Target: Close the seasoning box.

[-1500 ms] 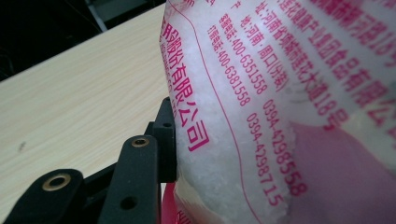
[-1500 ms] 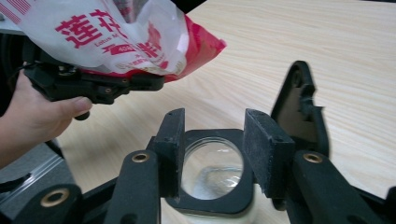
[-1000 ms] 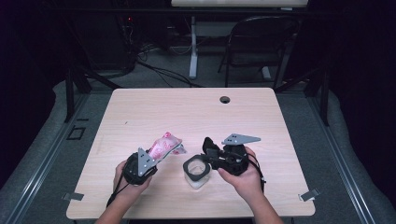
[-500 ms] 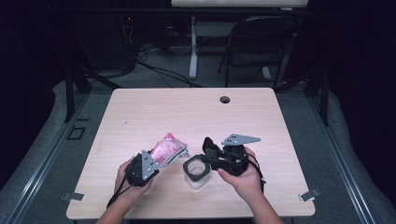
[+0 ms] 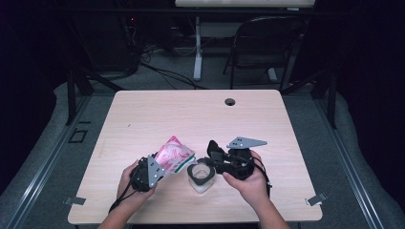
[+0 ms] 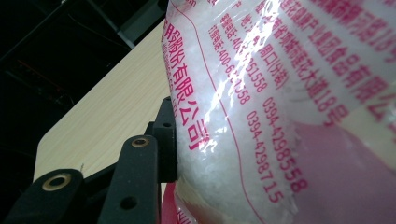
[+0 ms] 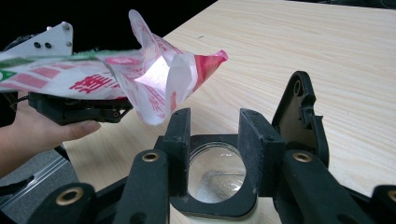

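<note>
Pink-printed plastic bag (image 5: 175,155) of white grains sits clamped in my left gripper (image 5: 149,171), held tilted just above the near middle of the table (image 5: 157,114), its torn mouth over the jar (image 5: 200,175). My right gripper (image 5: 206,162) straddles that jar's black rim, jaws just easing apart; I can't tell whether they grip it.

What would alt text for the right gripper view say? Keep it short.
The right gripper has its black jaws around the rim of a clear jar on a wooden table. The other gripper holds a pink-and-white bag, its torn opening tipped above the jar.
</note>
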`<state>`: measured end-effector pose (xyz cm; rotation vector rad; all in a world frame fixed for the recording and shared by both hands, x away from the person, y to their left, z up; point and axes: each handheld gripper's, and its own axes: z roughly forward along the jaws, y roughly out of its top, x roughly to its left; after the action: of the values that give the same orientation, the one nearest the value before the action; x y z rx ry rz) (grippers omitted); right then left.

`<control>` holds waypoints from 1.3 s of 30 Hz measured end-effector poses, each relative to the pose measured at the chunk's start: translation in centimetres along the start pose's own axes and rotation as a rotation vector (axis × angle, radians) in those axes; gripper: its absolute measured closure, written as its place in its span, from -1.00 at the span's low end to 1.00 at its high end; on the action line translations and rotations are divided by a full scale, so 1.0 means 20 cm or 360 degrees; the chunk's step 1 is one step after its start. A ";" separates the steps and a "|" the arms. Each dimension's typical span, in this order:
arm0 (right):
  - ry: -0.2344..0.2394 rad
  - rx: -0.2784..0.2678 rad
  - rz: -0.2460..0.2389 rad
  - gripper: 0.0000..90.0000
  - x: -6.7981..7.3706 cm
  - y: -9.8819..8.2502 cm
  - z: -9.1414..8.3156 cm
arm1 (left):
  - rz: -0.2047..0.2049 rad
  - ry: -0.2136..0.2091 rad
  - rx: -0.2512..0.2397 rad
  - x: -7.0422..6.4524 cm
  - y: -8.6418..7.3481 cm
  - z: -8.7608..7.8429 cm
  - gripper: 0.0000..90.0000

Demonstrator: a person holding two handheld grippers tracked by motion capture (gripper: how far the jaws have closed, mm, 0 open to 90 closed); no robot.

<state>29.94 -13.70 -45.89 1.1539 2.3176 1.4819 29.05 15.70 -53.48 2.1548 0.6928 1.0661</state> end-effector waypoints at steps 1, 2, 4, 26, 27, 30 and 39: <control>0.0002 -0.0001 0.0000 0.43 0.00 0.00 0.00 | 0.0001 0.0000 0.0000 0.00 0.00 0.00 0.36; 0.0003 -0.0001 0.0000 0.43 0.00 0.00 0.00 | 0.0005 0.0004 -0.0001 0.00 0.00 0.00 0.36; 0.0003 -0.0001 0.0000 0.43 0.00 0.00 0.00 | 0.0013 0.0007 0.0003 -0.01 0.00 0.00 0.36; -0.0006 0.0003 0.0009 0.40 -0.01 -0.01 0.01 | 0.0119 0.0076 0.0021 -0.01 0.00 -0.01 0.36; -0.0007 0.0002 0.0006 0.40 -0.01 -0.01 0.01 | 0.0125 0.0081 0.0022 -0.01 0.00 -0.01 0.36; -0.0014 0.0007 0.0005 0.40 -0.01 -0.01 0.01 | 0.0152 0.0092 0.0029 -0.01 0.01 -0.01 0.36; -0.0014 -0.0004 0.0006 0.40 -0.01 -0.01 0.01 | 0.0202 0.0142 0.0035 -0.01 0.01 -0.01 0.36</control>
<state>30.02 -13.73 -46.11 1.1623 2.3086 1.4771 28.74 15.55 -53.37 2.2054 0.6173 1.2331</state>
